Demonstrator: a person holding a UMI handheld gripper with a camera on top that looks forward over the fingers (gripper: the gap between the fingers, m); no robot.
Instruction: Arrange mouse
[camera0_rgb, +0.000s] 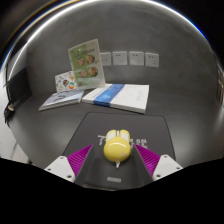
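A yellow mouse (115, 148) sits between my gripper's (116, 150) two fingers, and both magenta pads (82, 160) press on its sides. The gripper is shut on the mouse. It holds the mouse at the middle of a dark mouse pad (112, 172) with white lettering, which lies on the grey table. I cannot tell whether the mouse rests on the pad or hangs just above it.
Beyond the mouse pad lie a white-and-blue book (118, 95) and an open booklet (62, 100). An upright picture card (85, 65) stands behind them. Small white cards (135, 58) are on the grey back wall.
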